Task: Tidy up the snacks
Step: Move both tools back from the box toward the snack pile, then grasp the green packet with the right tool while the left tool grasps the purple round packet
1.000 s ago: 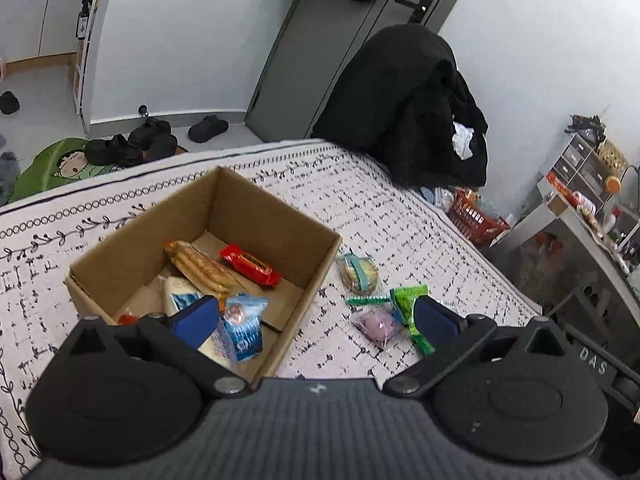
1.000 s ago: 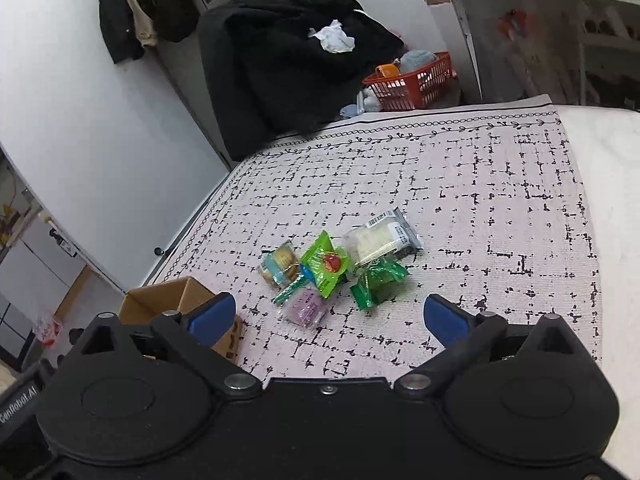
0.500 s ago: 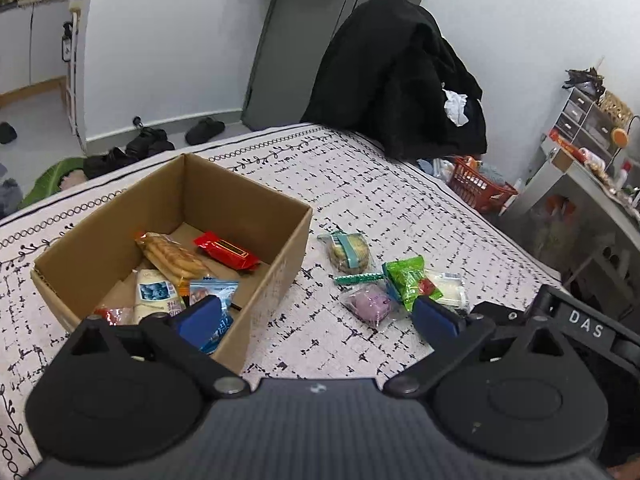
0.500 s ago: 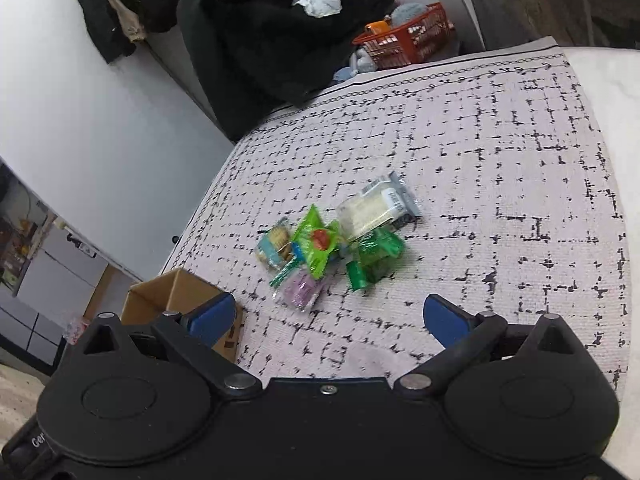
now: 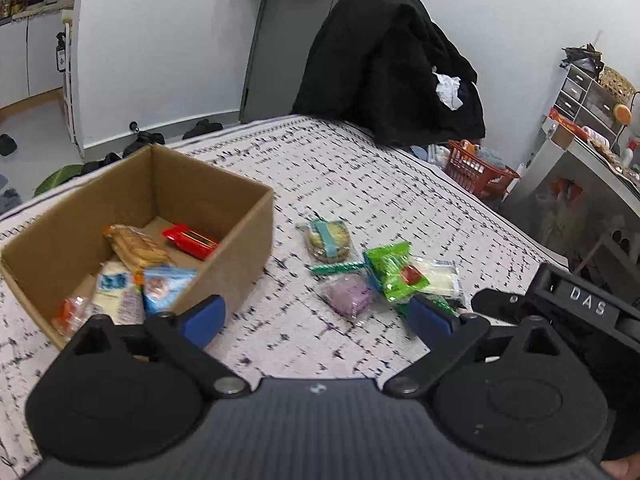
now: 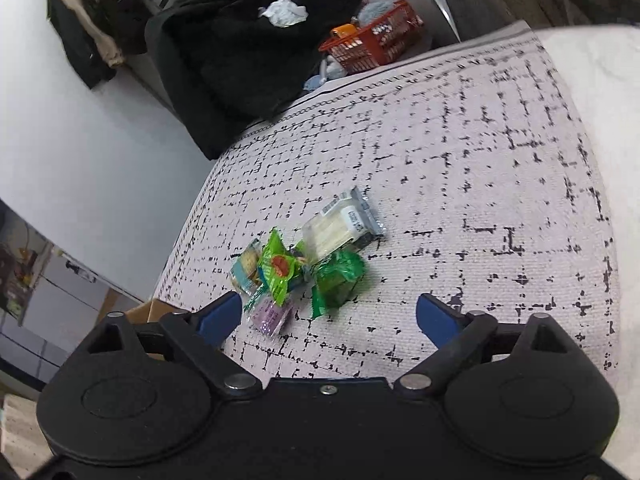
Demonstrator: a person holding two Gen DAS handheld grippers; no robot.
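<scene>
Both grippers, left (image 5: 316, 318) and right (image 6: 328, 316), closing empty above snack packets (image 6: 308, 268) clustered mid-bedspread (image 6: 460, 160) beside the cardboard box (image 5: 240, 256). Packets look light, crinkly, slippery; best pinched at sealed edges.

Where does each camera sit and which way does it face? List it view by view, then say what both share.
Left wrist: on the left gripper, angled down at the cardboard box and loose snacks; its closing, empty fingers and the right gripper's body show.
Right wrist: on the right gripper, angled down at the snack pile; its closing, empty fingers show.
Shared: snack pile, box, patterned cover, black coat, orange basket.
</scene>
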